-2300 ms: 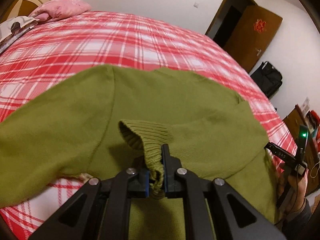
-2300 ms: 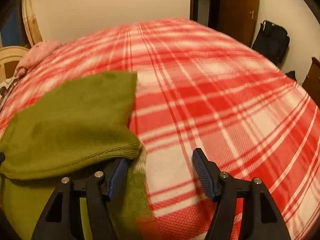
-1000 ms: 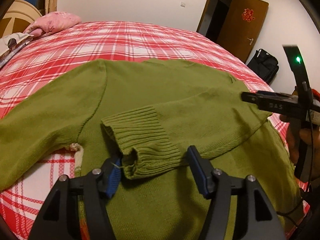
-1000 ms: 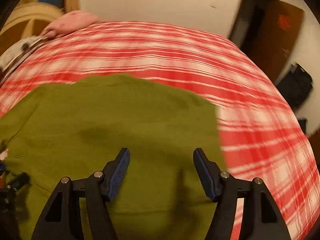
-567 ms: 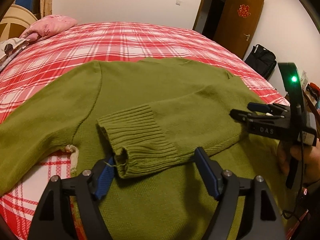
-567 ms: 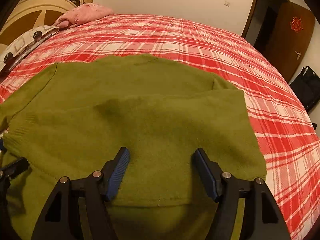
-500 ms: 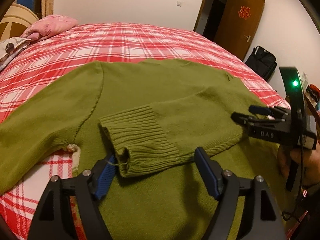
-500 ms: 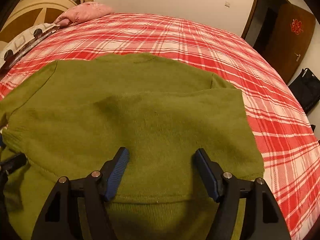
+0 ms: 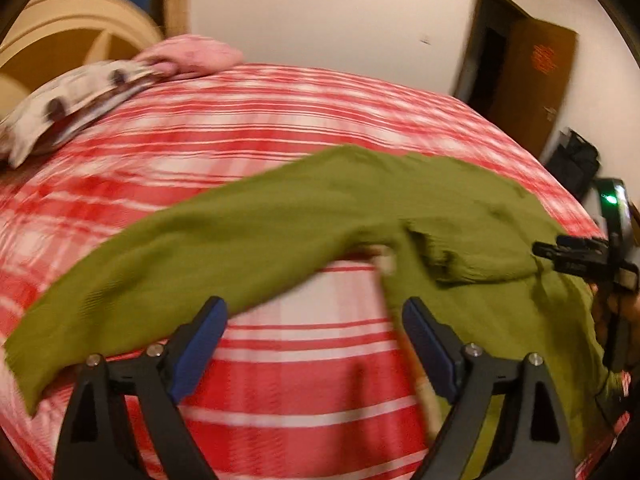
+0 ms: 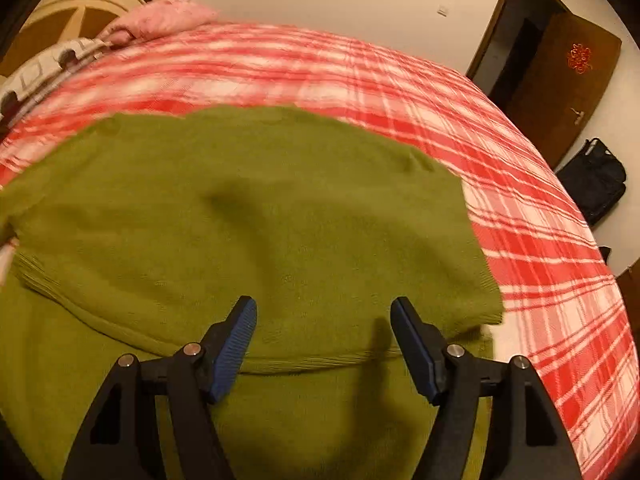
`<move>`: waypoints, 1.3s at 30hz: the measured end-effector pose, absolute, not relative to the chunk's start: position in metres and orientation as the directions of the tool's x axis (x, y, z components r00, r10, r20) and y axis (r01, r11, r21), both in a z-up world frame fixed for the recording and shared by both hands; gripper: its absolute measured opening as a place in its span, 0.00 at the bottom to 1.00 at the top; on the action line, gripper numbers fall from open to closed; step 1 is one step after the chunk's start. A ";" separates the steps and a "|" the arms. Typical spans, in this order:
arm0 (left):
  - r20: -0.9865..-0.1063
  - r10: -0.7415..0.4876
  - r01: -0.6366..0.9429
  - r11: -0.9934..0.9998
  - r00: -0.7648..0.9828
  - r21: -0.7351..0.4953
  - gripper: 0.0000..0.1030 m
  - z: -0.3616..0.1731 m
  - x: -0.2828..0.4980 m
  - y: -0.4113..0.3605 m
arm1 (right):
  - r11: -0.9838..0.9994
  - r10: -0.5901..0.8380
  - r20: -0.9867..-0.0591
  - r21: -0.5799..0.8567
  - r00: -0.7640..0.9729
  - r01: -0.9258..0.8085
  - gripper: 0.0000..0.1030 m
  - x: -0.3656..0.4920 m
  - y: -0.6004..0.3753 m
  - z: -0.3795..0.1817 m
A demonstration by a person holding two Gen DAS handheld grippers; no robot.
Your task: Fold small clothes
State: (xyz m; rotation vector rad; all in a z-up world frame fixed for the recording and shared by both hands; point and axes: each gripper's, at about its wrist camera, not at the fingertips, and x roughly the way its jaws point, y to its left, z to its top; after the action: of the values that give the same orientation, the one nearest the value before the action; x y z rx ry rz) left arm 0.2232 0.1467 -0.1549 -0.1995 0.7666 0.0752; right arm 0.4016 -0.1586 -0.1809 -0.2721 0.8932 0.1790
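Over bed (image 9: 280, 364) | left gripper (image 9: 316, 344) tilted down, opening, empty | right gripper (image 10: 324, 340) above sweater (image 10: 260, 220), unclenched

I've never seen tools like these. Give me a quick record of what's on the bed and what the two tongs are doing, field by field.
Surface: bed with red and white plaid cover
Garment: green sweater, lying flat
Folded part: one sleeve laid across the body, ribbed cuff on top
Unfolded part: other sleeve stretched out on the cover
Left tongs: jaws opening, nothing between them
Right tongs: open over the sweater, holding nothing
Background: pink pillow, brown door, black bag
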 end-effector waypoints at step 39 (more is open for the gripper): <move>-0.728 0.277 -0.567 0.803 0.627 -0.183 0.69 -0.199 0.136 0.331 | 0.836 0.307 -0.781 -0.052 0.544 -0.546 0.60 0.343 -0.052 -0.204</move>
State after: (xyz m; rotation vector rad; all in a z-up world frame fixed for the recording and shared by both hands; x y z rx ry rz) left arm 0.1357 0.3313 -0.1991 -0.4211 0.7483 0.5009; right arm 0.3428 -0.0525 -0.2042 -0.3059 0.8568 0.5153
